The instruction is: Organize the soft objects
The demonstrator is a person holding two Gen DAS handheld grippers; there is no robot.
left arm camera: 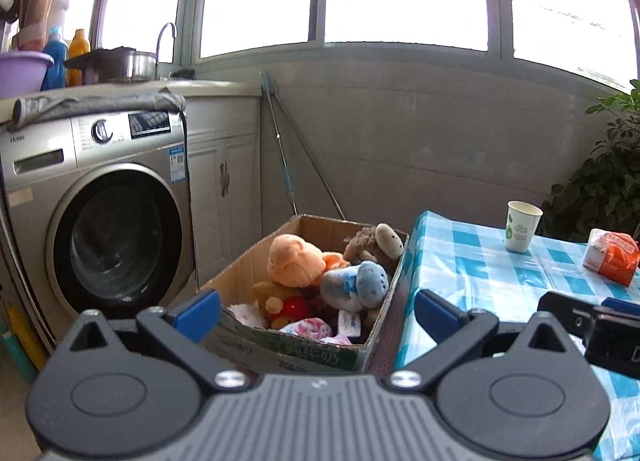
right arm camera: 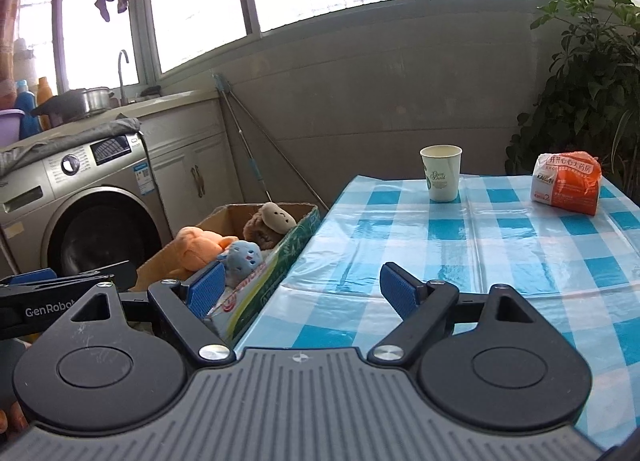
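A cardboard box (left arm camera: 256, 257) stands to the left of the table and holds several plush toys: an orange one (left arm camera: 294, 261), a brown one (left arm camera: 374, 245), a blue-grey one (left arm camera: 356, 285) and a red-and-yellow one (left arm camera: 286, 307). The box (right arm camera: 298, 239) also shows in the right wrist view with the orange toy (right arm camera: 198, 247). My left gripper (left arm camera: 316, 315) is open and empty, in front of the box. My right gripper (right arm camera: 302, 289) is open and empty over the table's left edge; it also shows in the left wrist view (left arm camera: 600, 325).
The table (right arm camera: 500, 245) has a blue checked cloth with a paper cup (right arm camera: 440, 173) and an orange-and-white packet (right arm camera: 566, 183) at its far side. A washing machine (left arm camera: 100, 213) stands left, a mop (left arm camera: 280, 149) leans on the wall, and a plant (right arm camera: 584, 73) is at the right.
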